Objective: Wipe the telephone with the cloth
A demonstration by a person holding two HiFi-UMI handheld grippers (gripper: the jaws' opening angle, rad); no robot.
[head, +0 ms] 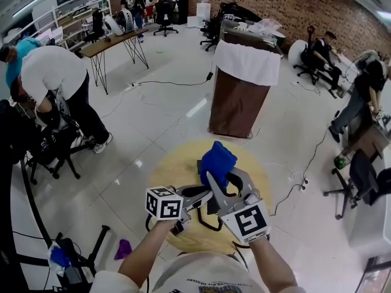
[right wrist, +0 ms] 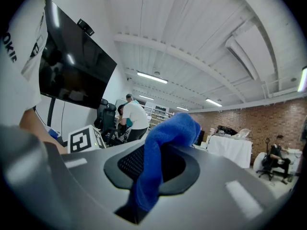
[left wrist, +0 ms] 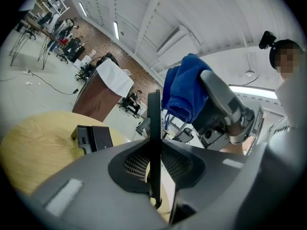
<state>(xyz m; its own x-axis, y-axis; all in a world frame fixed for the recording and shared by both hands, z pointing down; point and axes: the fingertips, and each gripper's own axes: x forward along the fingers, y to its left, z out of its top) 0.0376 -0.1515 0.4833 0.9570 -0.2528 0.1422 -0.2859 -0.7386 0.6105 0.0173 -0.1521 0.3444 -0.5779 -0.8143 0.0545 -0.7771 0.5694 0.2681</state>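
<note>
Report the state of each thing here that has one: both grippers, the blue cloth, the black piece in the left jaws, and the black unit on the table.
Left gripper: shut on the thin black piece.
Thin black piece: clamped, upright, edge-on, off the table.
Right gripper: shut on the blue cloth.
Blue cloth: bunched, held up in the air.
Black unit: resting on the round table, untouched.

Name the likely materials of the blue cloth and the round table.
Blue cloth: soft fabric, likely microfibre or terry; fuzzy nap, limp folds. Round table: pale yellow, matte, faint grain suggests wood or laminate; cannot tell which.
</note>
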